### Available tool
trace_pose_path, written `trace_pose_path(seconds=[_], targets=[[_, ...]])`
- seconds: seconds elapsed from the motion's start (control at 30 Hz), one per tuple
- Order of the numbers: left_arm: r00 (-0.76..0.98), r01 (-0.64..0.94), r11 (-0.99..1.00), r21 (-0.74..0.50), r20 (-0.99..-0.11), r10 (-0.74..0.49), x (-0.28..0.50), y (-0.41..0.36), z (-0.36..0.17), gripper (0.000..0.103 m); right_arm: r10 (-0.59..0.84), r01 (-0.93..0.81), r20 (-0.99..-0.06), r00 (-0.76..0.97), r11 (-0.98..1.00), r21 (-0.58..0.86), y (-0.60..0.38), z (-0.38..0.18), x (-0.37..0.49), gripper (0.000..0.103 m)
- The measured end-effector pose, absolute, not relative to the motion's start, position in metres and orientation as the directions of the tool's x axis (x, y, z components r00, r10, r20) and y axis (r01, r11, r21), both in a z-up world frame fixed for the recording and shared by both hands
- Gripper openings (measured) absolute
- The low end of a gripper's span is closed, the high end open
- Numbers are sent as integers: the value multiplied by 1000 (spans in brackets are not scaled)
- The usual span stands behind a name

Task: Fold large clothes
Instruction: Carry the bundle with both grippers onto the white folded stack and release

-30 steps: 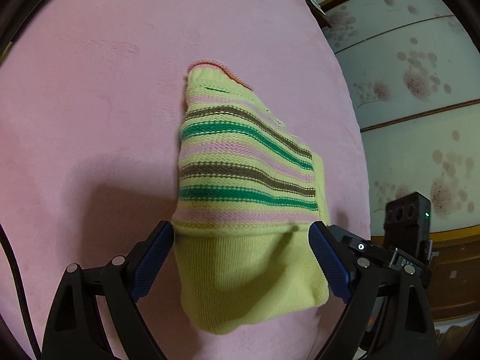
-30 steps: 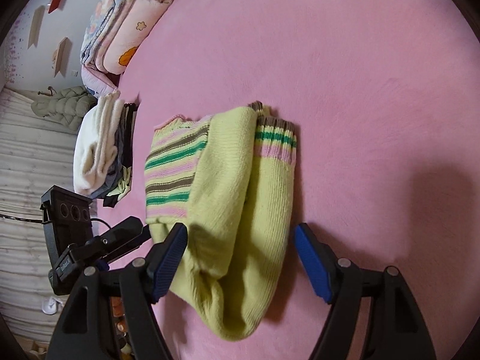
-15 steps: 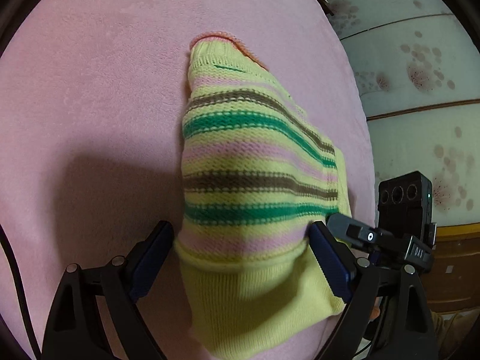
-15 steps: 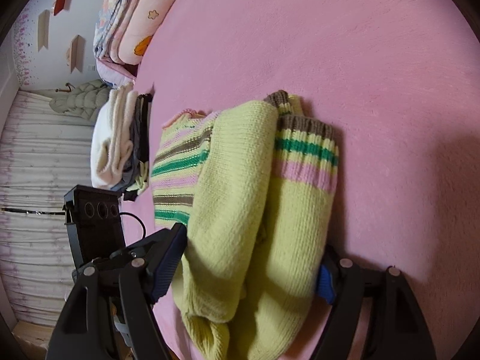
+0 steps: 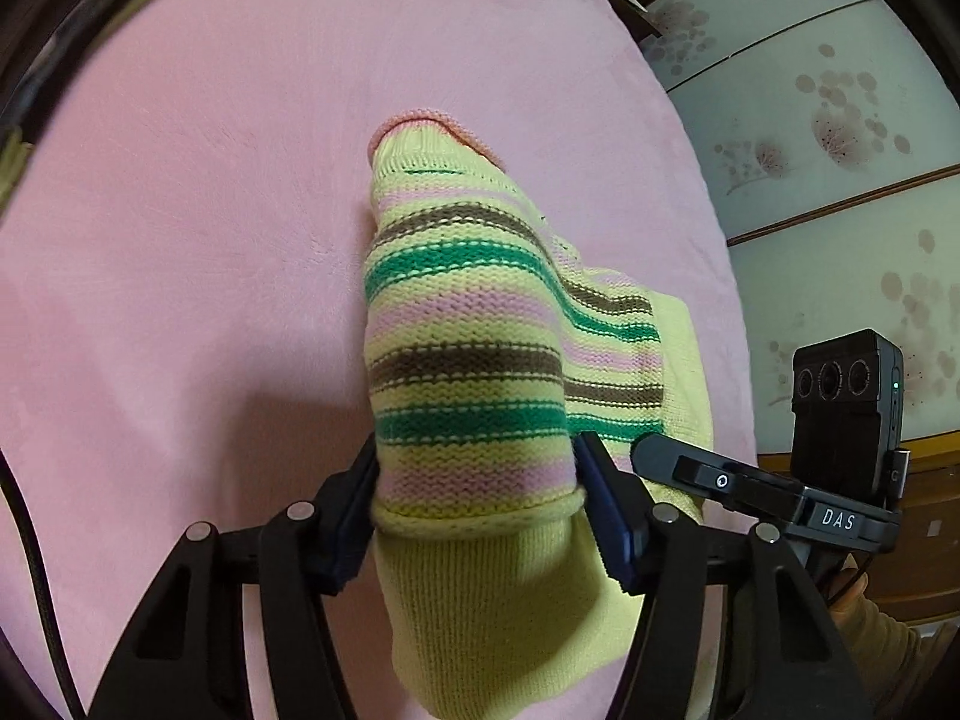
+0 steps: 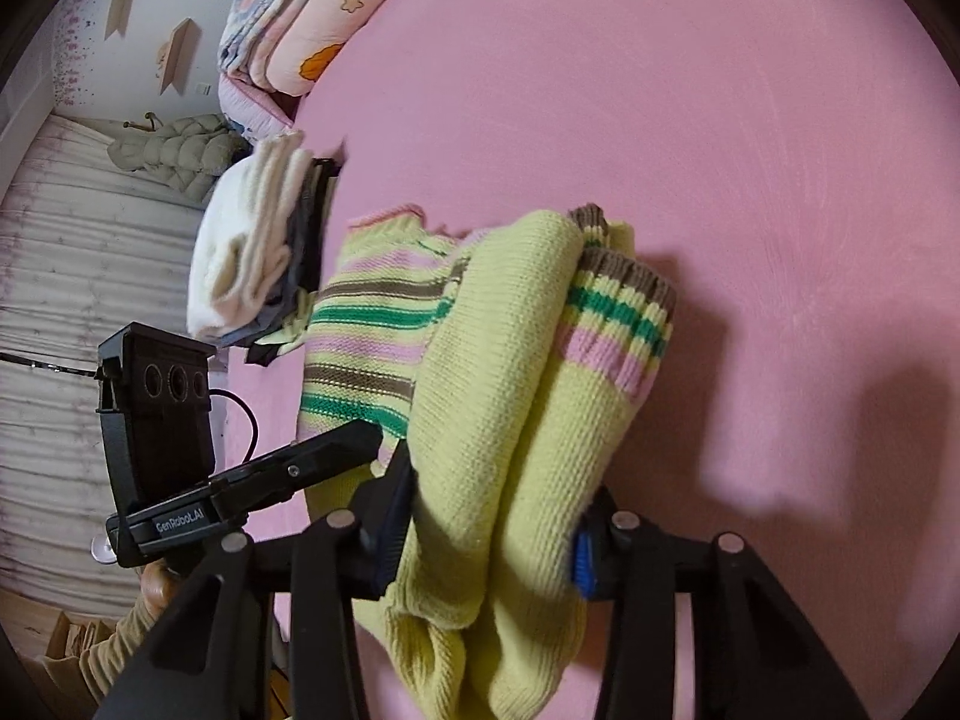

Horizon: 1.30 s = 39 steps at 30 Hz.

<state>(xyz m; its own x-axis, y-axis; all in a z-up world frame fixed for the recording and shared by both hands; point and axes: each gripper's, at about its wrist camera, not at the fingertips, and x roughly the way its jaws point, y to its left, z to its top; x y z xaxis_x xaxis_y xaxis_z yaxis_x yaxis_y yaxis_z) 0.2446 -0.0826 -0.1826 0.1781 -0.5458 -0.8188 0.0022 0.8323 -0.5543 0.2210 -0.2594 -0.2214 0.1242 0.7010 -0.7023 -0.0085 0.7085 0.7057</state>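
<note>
The left gripper's fingers [image 5: 354,510] were closed in on the striped sweater [image 5: 468,360], pressing both sides of its folded bundle at the 6 o'clock edge of the left wrist view. The left gripper [image 5: 477,510] therefore had a firm hold on the knit. In the right wrist view, the right gripper [image 6: 489,531] likewise pinched the yellow-green folded sleeves [image 6: 540,390] between its two fingers, at 6 o'clock. The two tools sat just beside each other on the same near end of the garment.

Beyond the fingers, the sweater lay as a narrow, thick bundle on the pink bedspread [image 6: 720,120], collar pointing toward 12 o'clock, cuffs doubled over the body. Judging by this, the sleeves and sides appeared already folded in; a last fold or a carry to the pile seemed to remain.

Farther off, at 9 o'clock in the right view, stood a stack of folded clothes [image 6: 258,252], and at 11 o'clock folded quilts [image 6: 300,18].
</note>
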Motion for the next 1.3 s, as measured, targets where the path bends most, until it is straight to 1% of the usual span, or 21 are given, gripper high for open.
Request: trace_pose_path(seconds=[0.27, 0.43, 0.57, 0.73, 0.87, 0.97, 1.17, 1.3], targets=[[221, 21, 846, -533, -823, -524, 202, -58, -88, 60, 719, -73, -684, 125, 694, 716, -245, -137, 190, 42], [251, 42, 851, -523, -819, -516, 177, -26, -42, 61, 726, -137, -678, 118, 688, 713, -219, -91, 175, 42], [262, 57, 852, -521, -815, -516, 169, 11, -16, 61, 725, -177, -679, 119, 688, 704, -182, -62, 165, 42], [253, 95, 847, -524, -810, -529, 170, 79, -5, 61, 707, -186, -694, 139, 707, 683, -120, -40, 157, 42], [258, 135, 855, -501, -815, -518, 191, 159, 5, 61, 700, -162, -695, 163, 714, 682, -57, -32, 166, 42], [275, 149, 875, -461, -830, -485, 221, 207, 10, 61, 711, -171, -680, 183, 704, 690, -10, -31, 188, 42], [352, 193, 908, -371, -838, -417, 308, 292, 18, 61, 729, -192, -644, 232, 683, 704, 87, -32, 270, 42], [395, 206, 921, -331, -833, -388, 369, 331, 5, 61, 736, -192, -625, 260, 673, 714, 133, -45, 335, 43]])
